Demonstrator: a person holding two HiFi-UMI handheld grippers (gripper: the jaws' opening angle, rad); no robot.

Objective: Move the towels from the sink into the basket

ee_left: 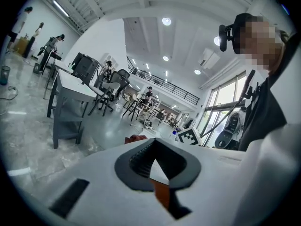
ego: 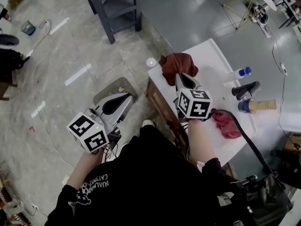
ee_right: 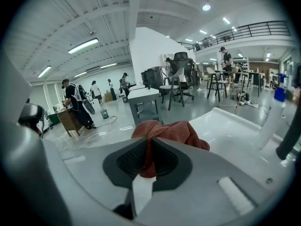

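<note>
A dark red towel (ego: 175, 62) lies bunched on the far left corner of the white sink top (ego: 211, 55). My right gripper (ego: 182, 78) is shut on its near edge. In the right gripper view the towel (ee_right: 175, 131) is pinched between the dark pads, the gripper (ee_right: 149, 144) closed on the cloth. A second, pinker towel (ego: 226, 124) lies further right in the sink, beside a black hose. My left gripper (ego: 124, 98) hangs to the left over the floor, above a grey bin (ego: 104, 94). In its own view the left gripper (ee_left: 153, 142) is shut with nothing in it.
A black faucet (ego: 245, 89), a clear bottle with a blue cap (ego: 240, 73) and a blue-and-wood brush (ego: 256, 106) stand at the sink's right side. A black hose (ego: 247, 138) runs toward me. A grey table (ego: 117, 8) stands beyond on the marble floor.
</note>
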